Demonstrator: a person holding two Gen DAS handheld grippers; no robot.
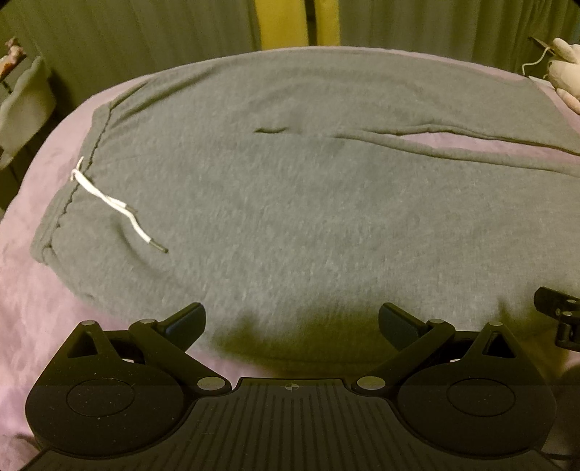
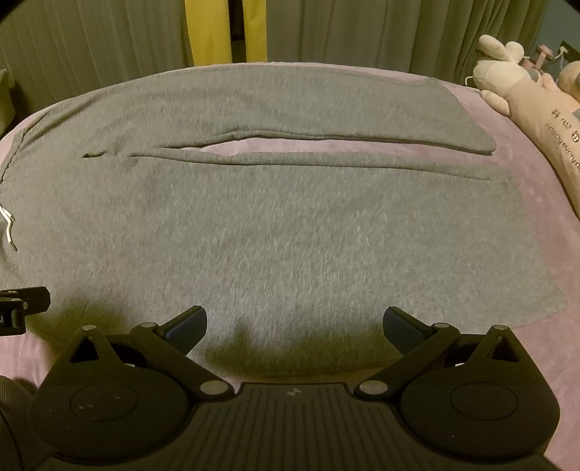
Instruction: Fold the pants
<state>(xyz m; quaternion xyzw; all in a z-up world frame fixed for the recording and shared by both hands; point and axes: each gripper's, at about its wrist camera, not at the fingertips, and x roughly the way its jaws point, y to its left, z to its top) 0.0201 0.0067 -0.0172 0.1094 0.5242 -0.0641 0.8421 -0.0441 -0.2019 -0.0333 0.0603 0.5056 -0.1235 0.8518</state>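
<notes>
Grey sweatpants [image 1: 290,203] lie flat and spread out on a pink bedsheet [image 1: 32,308], waistband to the left, both legs running right. A white drawstring [image 1: 108,201] trails from the waistband. My left gripper [image 1: 291,322] hovers open over the near edge of the pants below the hip, holding nothing. In the right wrist view the pants [image 2: 290,232] show the two legs with a narrow gap [image 2: 253,143] between them. My right gripper [image 2: 295,324] is open above the near leg's lower edge, nothing between its fingers.
Plush toys [image 2: 525,90] lie along the bed's right side. Grey curtains [image 2: 362,32] with a yellow strip [image 2: 210,29] hang behind the bed. A pale chair or bin [image 1: 25,105] stands at the far left. The right gripper's tip [image 1: 558,311] shows at the left view's edge.
</notes>
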